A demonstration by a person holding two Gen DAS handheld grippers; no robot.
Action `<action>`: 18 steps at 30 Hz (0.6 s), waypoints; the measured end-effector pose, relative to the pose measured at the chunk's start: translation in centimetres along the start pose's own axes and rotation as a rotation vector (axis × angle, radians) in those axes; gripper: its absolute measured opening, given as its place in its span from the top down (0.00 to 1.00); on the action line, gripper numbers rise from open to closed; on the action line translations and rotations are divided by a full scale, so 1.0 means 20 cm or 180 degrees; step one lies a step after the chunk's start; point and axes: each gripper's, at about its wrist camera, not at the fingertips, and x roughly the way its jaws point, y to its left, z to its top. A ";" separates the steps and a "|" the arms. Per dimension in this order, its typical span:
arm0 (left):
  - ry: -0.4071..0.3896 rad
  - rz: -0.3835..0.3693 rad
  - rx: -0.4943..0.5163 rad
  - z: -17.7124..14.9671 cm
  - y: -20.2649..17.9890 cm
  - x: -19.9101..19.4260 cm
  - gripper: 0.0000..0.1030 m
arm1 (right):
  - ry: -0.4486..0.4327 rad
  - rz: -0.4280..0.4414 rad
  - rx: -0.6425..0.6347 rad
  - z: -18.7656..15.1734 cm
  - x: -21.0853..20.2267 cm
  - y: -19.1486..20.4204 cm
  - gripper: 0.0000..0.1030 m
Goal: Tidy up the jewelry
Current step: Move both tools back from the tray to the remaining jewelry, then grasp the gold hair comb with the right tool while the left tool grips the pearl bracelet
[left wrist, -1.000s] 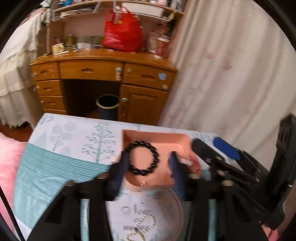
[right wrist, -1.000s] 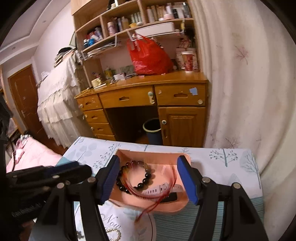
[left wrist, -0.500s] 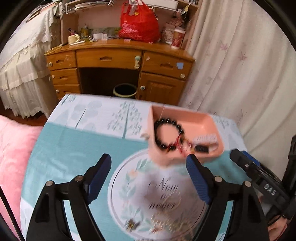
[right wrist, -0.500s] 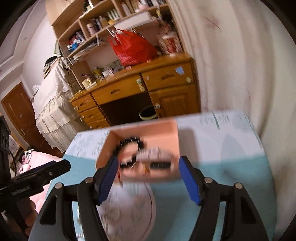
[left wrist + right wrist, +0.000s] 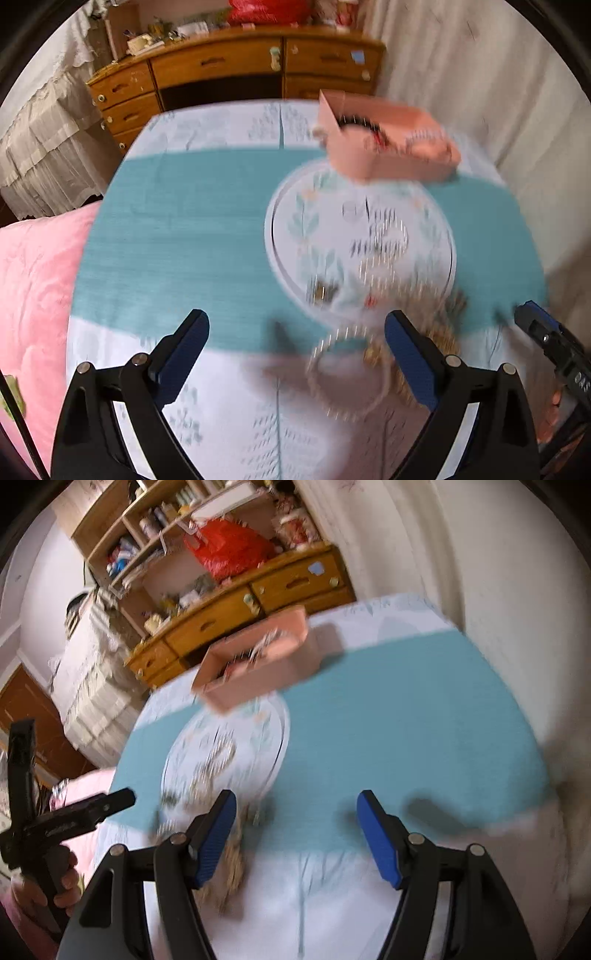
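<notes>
At the tabletop's far edge, the pink tray now holds the black bead bracelet. Left tool and right tool have pulled back, both wide open, empty. Loose jewelry remains near the front edge; that's next.

We see a salmon-pink tray holding a black bead bracelet, a white plate with leaf print, and a teal-banded tablecloth with tree motifs.
</notes>
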 end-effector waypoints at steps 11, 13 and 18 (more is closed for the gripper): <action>0.0175 0.0112 0.0496 -0.15 -0.06 0.05 0.16 | 0.0364 -0.0029 -0.1339 -0.33 -0.03 0.38 0.34; 0.0178 0.0120 0.0566 -0.16 -0.07 0.07 0.25 | 0.0290 -0.0088 -0.1677 -0.35 -0.03 0.44 0.34; 0.0263 0.0097 0.0688 -0.17 -0.07 0.12 0.41 | 0.0286 -0.0263 -0.2299 -0.42 0.03 0.56 0.34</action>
